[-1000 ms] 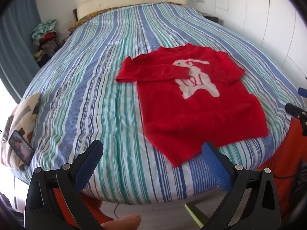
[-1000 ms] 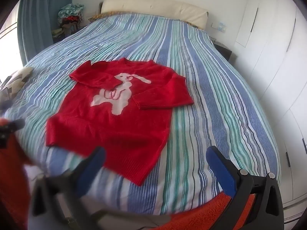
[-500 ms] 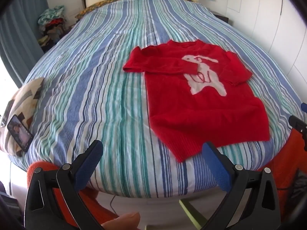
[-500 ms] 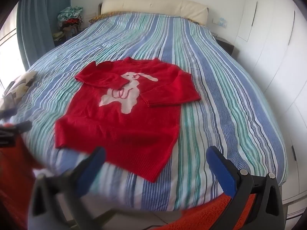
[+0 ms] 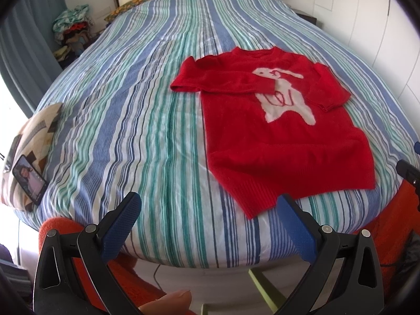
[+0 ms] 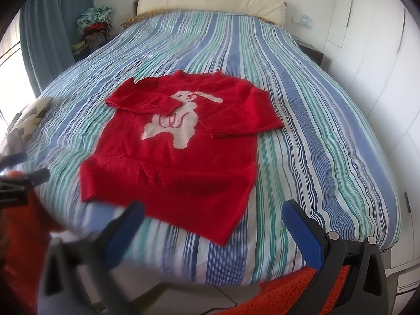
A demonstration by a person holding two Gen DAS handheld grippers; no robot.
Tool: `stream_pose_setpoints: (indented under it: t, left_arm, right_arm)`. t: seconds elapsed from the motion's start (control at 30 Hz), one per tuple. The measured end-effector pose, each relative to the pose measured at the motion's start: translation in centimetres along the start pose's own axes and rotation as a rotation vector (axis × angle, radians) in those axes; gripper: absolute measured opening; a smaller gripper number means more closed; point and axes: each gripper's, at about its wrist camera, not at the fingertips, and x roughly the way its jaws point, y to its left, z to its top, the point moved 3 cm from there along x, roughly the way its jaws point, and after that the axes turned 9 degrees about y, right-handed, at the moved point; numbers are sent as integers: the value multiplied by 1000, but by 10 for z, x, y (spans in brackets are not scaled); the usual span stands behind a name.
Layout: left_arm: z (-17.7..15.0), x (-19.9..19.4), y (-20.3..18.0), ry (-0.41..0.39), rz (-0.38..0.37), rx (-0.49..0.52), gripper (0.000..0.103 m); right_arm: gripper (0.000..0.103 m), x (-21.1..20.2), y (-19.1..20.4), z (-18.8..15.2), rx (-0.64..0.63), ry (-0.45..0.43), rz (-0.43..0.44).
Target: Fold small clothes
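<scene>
- Your left gripper (image 5: pixel 207 210) sits at the bottom of the left wrist view, its blue-padded fingers (image 5: pixel 123 223) spread wide apart and holding nothing, poised over the foot edge of the bed.
- Your right gripper (image 6: pixel 214 218) sits at the bottom of the right wrist view, fingers (image 6: pixel 302 228) likewise wide apart and empty; its left finger is blurred.
- Just past the fingers lies the red sweater (image 5: pixel 283 131), flat on the striped bedspread (image 5: pixel 126 120), hem nearest you and neckline away. In the left wrist view it fills the right half of the frame; in the right wrist view the sweater (image 6: pixel 183 162) sits centre-left.
- Both sleeves are folded inward across the chest, partly covering a white rabbit motif (image 5: pixel 283 97).
- At the left edge of the left wrist view, a patterned cushion (image 5: pixel 34 134) rests at the bed's side with a phone (image 5: pixel 29 181) lying on it, screen lit.
- Farthest away, at the top of the frame, a cream headboard (image 6: pixel 210 1) runs across, with a pile of clothes (image 6: pixel 95 23) to its left beside a blue curtain (image 6: pixel 52 26).
</scene>
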Motion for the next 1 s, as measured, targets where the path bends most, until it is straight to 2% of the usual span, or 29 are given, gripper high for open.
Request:
stream_pose_setpoints:
  t: [0.6, 0.77, 0.83, 0.9, 1.0]
  left_arm:
    - [-3, 6, -1, 13, 31, 17, 103]
    - [-9, 23, 16, 65, 20, -38, 103]
    - [-14, 40, 34, 110, -28, -103, 102]
    - [-17, 54, 53, 135, -120, -178, 102]
    - [-13, 73, 61, 148, -347, -237, 102]
  right_arm:
    - [103, 4, 5, 0, 7, 24, 1]
    - [103, 8, 1, -3, 10, 36, -1]
    - [103, 9, -6, -5, 16, 39, -15]
    - [103, 14, -20, -8, 39, 53, -24]
    - [103, 33, -50, -16, 135, 104, 41]
